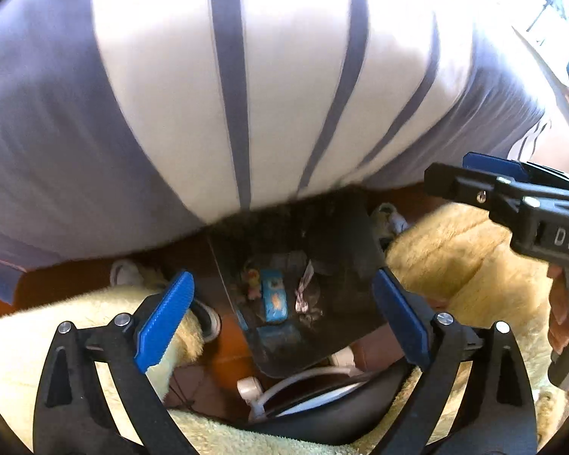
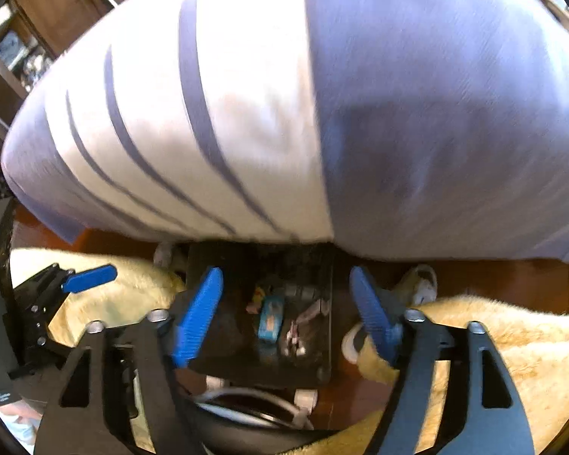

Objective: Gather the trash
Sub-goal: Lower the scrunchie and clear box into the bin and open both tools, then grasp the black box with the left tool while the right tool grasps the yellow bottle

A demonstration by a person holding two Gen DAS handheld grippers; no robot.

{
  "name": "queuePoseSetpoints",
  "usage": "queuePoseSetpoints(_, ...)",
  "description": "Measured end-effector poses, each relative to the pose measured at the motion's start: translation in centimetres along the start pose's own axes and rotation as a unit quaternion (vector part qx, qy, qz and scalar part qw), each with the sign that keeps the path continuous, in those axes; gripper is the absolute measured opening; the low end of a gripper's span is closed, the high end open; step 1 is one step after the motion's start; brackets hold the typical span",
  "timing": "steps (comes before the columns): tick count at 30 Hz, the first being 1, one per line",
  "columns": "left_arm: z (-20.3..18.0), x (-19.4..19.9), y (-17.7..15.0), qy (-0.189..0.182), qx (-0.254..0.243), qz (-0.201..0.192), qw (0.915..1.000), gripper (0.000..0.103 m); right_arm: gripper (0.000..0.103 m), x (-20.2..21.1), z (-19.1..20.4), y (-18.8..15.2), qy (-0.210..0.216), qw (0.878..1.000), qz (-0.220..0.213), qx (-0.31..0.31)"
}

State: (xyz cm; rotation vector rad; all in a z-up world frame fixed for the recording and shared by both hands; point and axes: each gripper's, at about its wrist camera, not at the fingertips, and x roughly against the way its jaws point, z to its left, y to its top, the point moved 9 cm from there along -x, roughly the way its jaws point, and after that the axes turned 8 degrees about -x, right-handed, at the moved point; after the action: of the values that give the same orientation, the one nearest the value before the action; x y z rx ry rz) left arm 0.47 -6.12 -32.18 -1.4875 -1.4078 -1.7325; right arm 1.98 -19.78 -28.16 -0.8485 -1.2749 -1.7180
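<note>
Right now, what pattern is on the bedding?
White bedding with dark grey-blue stripes, solid grey-blue at the sides; clearest in the left wrist view.

Both grippers are black plastic frames with silver screws and ribbed blue pads [image 1: 163,322]. The right gripper [image 1: 512,204] has raised "DAS" lettering on its side. Person's in fuzzy yellow trousers [image 2: 512,341] and white shoes [image 2: 421,284].

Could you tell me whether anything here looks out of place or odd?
Nothing looks damaged or spilled. The dark trash bin on the floor holds wrappers, including a light-blue packet. Both the left gripper and right gripper are open and empty.
</note>
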Motion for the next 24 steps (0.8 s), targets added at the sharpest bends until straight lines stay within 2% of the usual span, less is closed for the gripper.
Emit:
queuePoseSetpoints(6, 0.6, 5.7, 3.9, 0.038, -0.028, -0.078, 0.9958, 0.091, 0.077, 5.8, -0.2, 5.2, 0.001, 0.995, -0.095, 0.007)
queuePoseSetpoints(9, 1.4, 7.9, 6.1, 0.045, -0.025, -0.109, 0.9927, 0.091, 0.077, 7.4, -0.7, 7.7, -0.006, 0.992, -0.125, 0.006)
queuePoseSetpoints(14, 4.0, 9.6, 10.6, 0.079, -0.015, -0.132, 0.988, 0.091, 0.077, 8.2, -1.6, 11.4, -0.021, 0.989, -0.149, -0.003)
queuePoseSetpoints(20, 5.9, 9.4, 14.9, 0.106, -0.021, -0.135, 0.985, 0.091, 0.077, 6.7, -1.8, 16.6, -0.029, 0.987, -0.157, -0.015)
queuePoseSetpoints(24, 6.7, 8.3, 18.4, 0.102, -0.019, -0.136, 0.9853, 0.091, 0.077, 5.0, -1.6, 20.0, -0.03, 0.987, -0.155, -0.023)
